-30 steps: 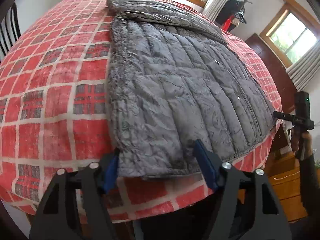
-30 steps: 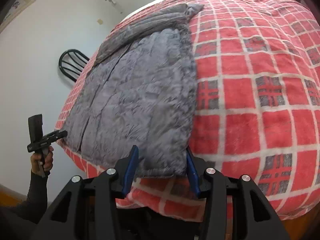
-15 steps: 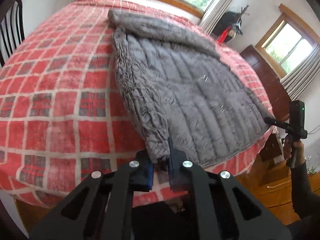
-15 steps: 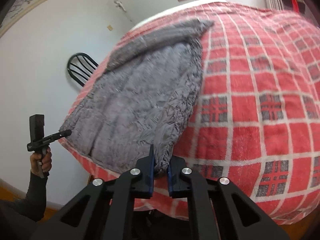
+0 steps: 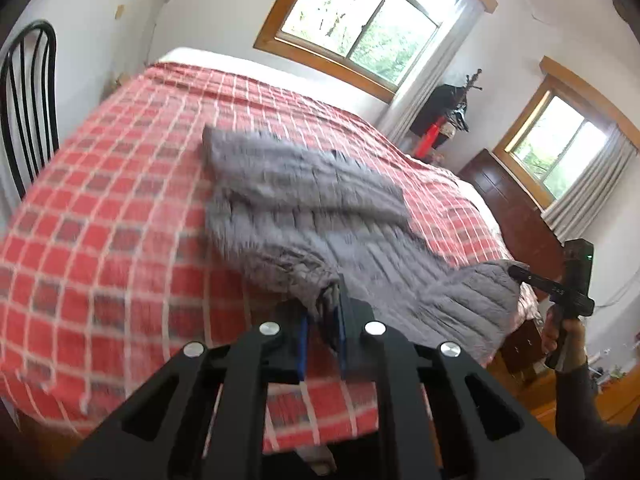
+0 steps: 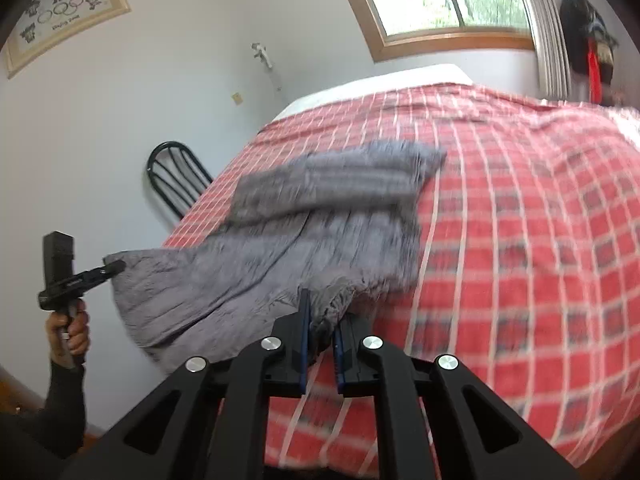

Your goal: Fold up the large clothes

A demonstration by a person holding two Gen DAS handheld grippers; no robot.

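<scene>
nearest the left wrist camera, the left gripper (image 5: 322, 328) has its black arms and blue-padded fingers pinching a bunched corner of the grey quilted puffer jacket (image 5: 304, 216), raised off the bed. in the right wrist view, the right gripper (image 6: 320, 338) pinches the other hem corner of the same jacket in the same way. each gripper shows in the other's view, held in a hand at the far end of the lifted hem, so the two are well apart with the hem hanging between them. the jacket lies straight ahead of both grippers, its long axis running away from them toward the head of the bed; its far end, with a sleeve folded across, rests flat on the red and white checked blanket (image 5: 100, 216). neither gripper is nearer; judging from this, the fold calls for both corners to travel forward together over that far end. beyond the bed stand a black metal chair (image 5: 24, 104) and wood-framed windows (image 5: 360, 28); both views are motion-blurred
</scene>
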